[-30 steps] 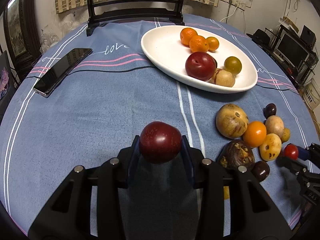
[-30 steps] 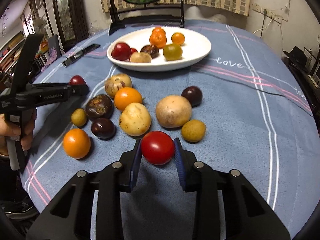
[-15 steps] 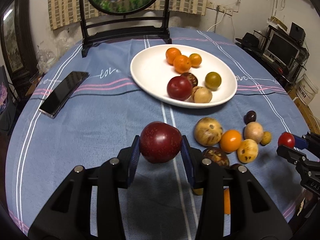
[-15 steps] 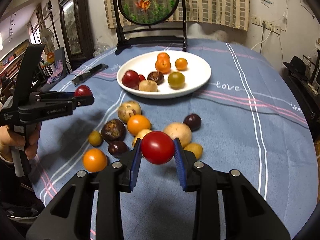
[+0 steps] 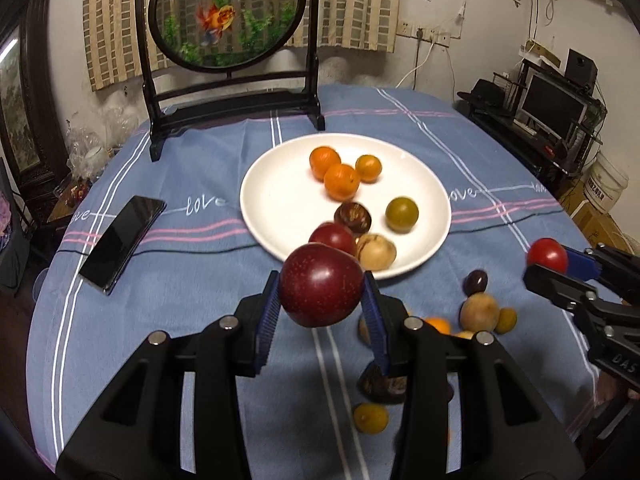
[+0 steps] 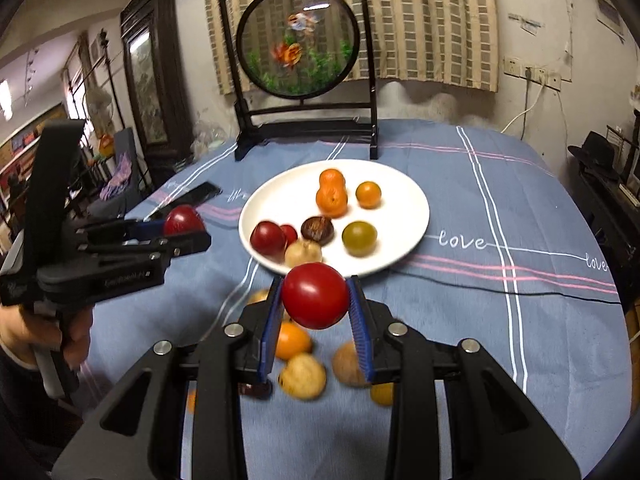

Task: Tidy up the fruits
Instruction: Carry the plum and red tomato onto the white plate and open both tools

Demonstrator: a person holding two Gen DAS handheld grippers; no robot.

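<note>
My left gripper [image 5: 321, 300] is shut on a dark red plum [image 5: 320, 285], held above the table just in front of the white plate [image 5: 280, 184]. My right gripper [image 6: 316, 300] is shut on a bright red tomato [image 6: 315, 295], also raised in front of the plate [image 6: 404, 200]. The plate holds several fruits: oranges [image 5: 341, 179], a green one [image 5: 401, 213], a red plum [image 5: 333, 237], a brown one. Loose fruits [image 6: 302, 376] lie on the blue cloth below the grippers. Each gripper shows in the other's view: the right one [image 5: 560, 264] and the left one [image 6: 188, 226].
A black phone [image 5: 122, 237] lies on the cloth left of the plate. A round framed goldfish screen [image 5: 228, 12] stands at the table's far edge. A thin black cable [image 6: 520, 292] runs across the cloth. Shelves and a monitor [image 5: 552, 108] stand at the right.
Both grippers have risen with their fruits and tilted up, moving closer to the plate. The loose fruits now lie lower in both views.
</note>
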